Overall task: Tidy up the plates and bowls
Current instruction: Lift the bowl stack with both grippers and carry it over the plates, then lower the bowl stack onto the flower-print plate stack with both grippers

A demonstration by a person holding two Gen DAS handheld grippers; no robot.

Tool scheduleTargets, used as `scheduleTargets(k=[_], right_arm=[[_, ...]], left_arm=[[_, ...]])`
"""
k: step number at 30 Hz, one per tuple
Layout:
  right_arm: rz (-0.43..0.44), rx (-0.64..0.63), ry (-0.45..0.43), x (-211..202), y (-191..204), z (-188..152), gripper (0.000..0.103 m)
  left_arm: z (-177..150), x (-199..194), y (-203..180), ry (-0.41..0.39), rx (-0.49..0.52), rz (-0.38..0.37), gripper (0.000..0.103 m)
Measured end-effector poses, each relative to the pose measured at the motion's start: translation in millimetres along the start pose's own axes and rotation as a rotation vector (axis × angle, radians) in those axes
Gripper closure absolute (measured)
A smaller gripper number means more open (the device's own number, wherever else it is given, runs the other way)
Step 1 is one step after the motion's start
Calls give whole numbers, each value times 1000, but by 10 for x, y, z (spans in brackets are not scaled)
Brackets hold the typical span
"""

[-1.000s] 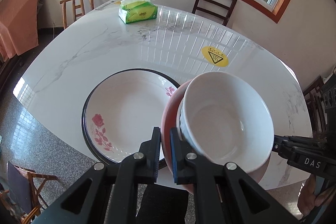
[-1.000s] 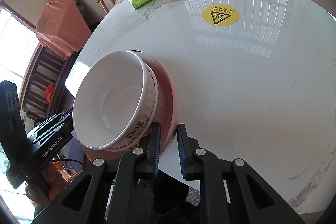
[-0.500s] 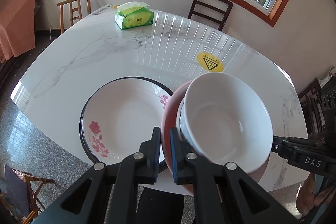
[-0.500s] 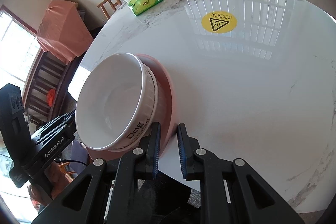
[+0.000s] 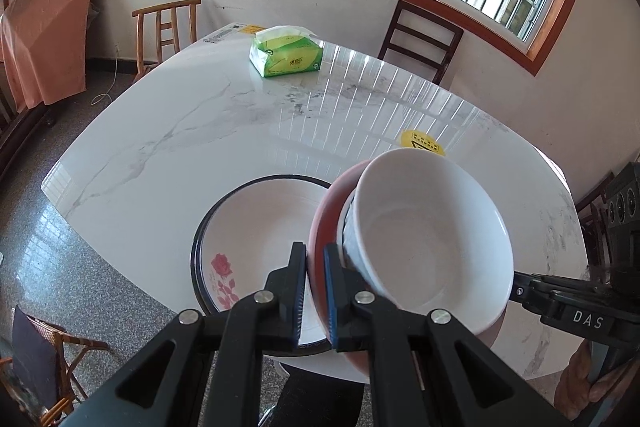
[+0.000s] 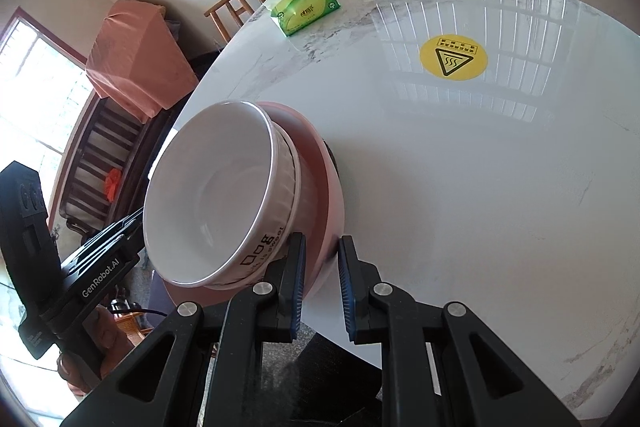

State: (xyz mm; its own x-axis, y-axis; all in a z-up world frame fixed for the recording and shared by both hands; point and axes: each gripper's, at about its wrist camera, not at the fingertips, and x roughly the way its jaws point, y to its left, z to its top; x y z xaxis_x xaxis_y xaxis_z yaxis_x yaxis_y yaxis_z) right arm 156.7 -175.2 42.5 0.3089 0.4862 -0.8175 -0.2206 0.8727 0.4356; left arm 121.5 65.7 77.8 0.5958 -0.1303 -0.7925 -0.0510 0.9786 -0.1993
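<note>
A pink plate (image 5: pixel 320 239) carries stacked white bowls (image 5: pixel 428 243) and is held above the marble table (image 5: pixel 200 131). My left gripper (image 5: pixel 314 291) is shut on the plate's left rim. My right gripper (image 6: pixel 320 279) is shut on the opposite rim of the plate (image 6: pixel 324 187), with the bowls (image 6: pixel 216 195) tilted toward the left in that view. Below, at the table's near edge, lies a large white plate with a black rim and pink roses (image 5: pixel 256 227), partly hidden by the stack.
A green tissue pack (image 5: pixel 286 57) sits at the far side of the table, also in the right wrist view (image 6: pixel 306 9). A yellow hot-surface sticker (image 6: pixel 454 57) marks the table's middle. Wooden chairs (image 5: pixel 168 27) stand around the table.
The pink plate with the bowls has risen a little above the table in both grippers. The rose plate and table look smaller and farther below.
</note>
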Motion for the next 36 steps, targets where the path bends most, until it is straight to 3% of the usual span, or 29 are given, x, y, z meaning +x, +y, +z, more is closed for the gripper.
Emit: scheduleTargets(k=[21, 36], right_arm=[[45, -34, 53, 480, 345, 244, 86], [48, -37, 81, 626, 407, 278, 86]], left_arm=[[152, 108, 600, 4, -90, 38, 96], [163, 242, 710, 16, -106, 50, 96]])
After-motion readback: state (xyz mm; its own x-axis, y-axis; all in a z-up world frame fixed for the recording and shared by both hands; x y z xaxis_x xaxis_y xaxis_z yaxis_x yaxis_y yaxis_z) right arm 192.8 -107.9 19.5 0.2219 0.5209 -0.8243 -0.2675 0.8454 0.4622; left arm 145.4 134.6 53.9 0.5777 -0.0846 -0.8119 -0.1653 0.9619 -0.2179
